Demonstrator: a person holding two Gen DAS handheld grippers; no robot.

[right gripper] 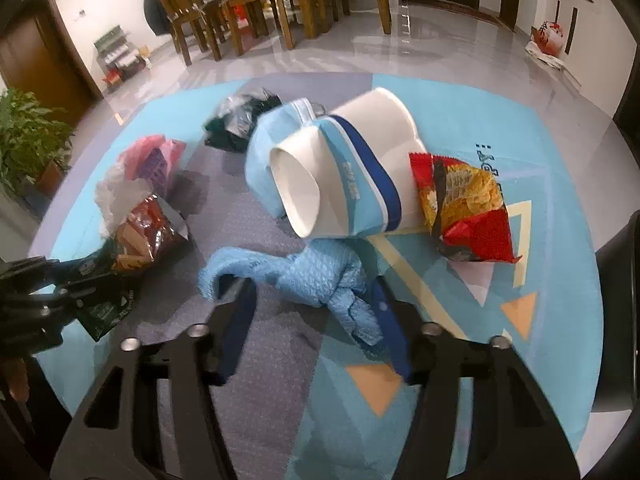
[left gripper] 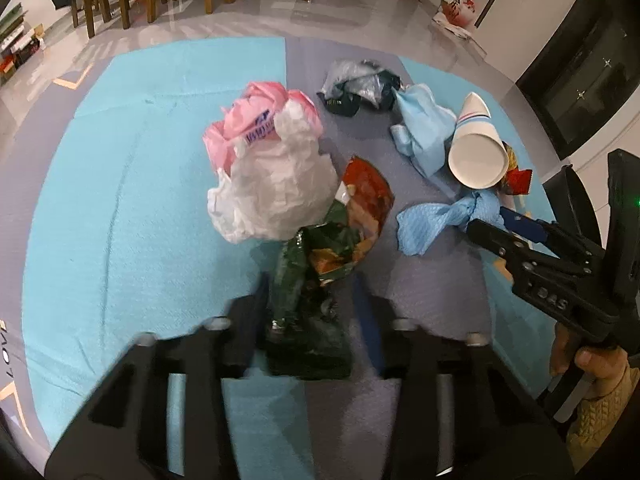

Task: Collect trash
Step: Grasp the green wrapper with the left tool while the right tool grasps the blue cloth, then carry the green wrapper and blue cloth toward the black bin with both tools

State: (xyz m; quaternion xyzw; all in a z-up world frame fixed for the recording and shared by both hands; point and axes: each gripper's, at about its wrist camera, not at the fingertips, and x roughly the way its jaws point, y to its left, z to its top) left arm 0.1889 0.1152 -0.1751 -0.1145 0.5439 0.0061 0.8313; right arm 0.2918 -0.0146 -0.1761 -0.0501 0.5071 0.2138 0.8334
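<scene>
Your left hand-held gripper (left gripper: 308,300) squeezes the green wrapper (left gripper: 308,276). Your right hand-held gripper (right gripper: 316,312) sits open around the soft blue cloth (right gripper: 316,276) below the cup (right gripper: 340,176); pinch its knot.

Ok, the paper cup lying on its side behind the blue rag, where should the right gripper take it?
Grip the paper cup at its open rim, the near end that faces the right gripper, coming low and straight ahead. One finger goes inside the mouth, one outside. The mouth is squashed, so the wall should pinch easily. The blue rag between the fingers needs handling first.
</scene>
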